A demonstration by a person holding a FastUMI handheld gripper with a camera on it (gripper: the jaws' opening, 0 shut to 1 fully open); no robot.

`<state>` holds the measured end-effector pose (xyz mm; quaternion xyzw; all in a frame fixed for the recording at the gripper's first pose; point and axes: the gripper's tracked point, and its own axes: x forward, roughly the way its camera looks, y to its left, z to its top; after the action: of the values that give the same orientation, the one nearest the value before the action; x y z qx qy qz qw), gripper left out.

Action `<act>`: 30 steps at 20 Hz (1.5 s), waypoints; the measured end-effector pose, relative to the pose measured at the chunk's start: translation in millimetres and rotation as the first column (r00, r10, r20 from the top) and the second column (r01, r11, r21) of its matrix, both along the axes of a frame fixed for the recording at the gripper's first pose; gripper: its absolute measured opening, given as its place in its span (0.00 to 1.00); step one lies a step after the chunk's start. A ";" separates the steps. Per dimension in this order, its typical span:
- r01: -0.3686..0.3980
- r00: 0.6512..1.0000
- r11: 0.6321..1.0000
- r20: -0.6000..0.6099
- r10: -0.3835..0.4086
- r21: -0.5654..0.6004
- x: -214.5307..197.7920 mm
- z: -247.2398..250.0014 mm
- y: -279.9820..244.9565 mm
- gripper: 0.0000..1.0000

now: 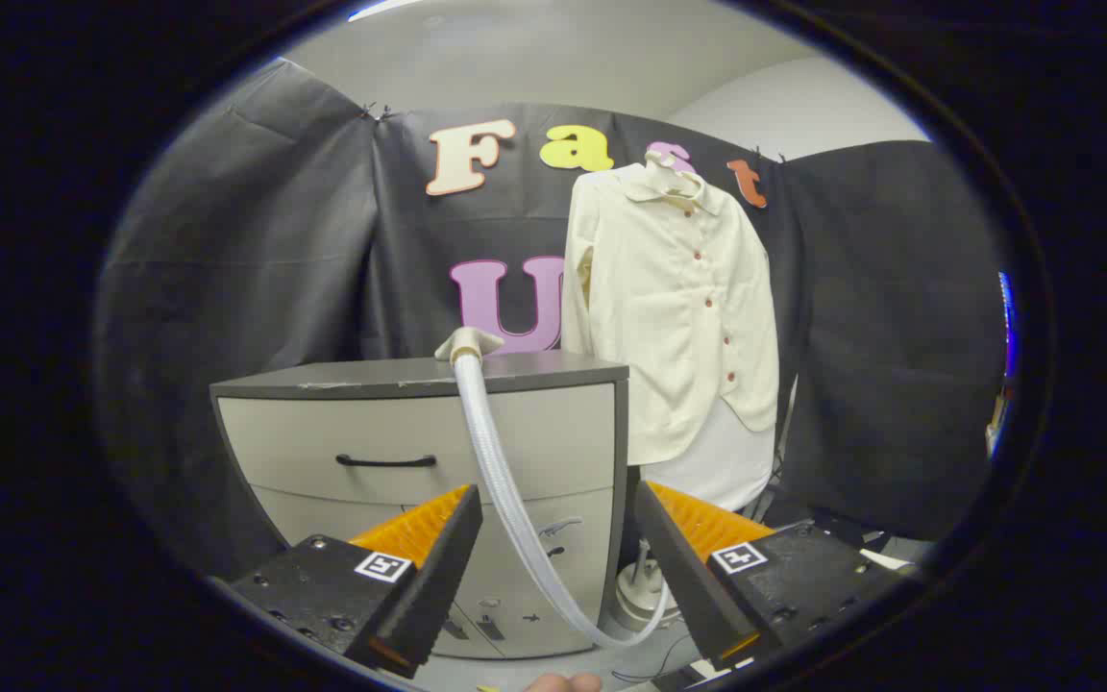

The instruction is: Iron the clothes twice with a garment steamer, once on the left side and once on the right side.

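Steamer head (468, 343), cream and T-shaped, lies on top of the grey drawer cabinet (419, 437), near the middle of its top surface, with its white braided hose (505, 481) dropping over the cabinet's front face and curling down to a pale base unit (640, 596) on the floor at the cabinet's lower right corner. The cream button-front shirt (674, 308) hangs on a hanger just right of the cabinet and a little behind it, front facing out, its hem reaching below the level of the cabinet top.

The gripper (553, 557) is released: its two dark fingers stand wide apart with nothing between them but the hose seen further off, and it sits low in front of the cabinet, well short of the steamer head.

By the look of it the task is at its very start, the pick-up step; neither side of the shirt appears to have been steamed. The next move calls for lifting the gripper to the cabinet top and bringing the fingers around the neck of the steamer head, just above where the hose joins. The hose may drag or snag on the cabinet edge as the head is carried right toward the shirt.
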<state>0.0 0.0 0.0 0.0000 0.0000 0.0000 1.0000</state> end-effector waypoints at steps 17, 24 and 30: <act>-0.043 0.999 0.999 -0.005 0.043 -0.021 33.9 24.6 24.4 0.97; -0.058 0.998 0.995 -0.004 0.058 -0.077 90.5 86.4 47.1 0.98; -0.099 0.994 0.995 0.038 0.100 -0.031 158.2 149.3 80.0 0.97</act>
<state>158.2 80.0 149.3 -0.0144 -0.0200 0.0500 0.9984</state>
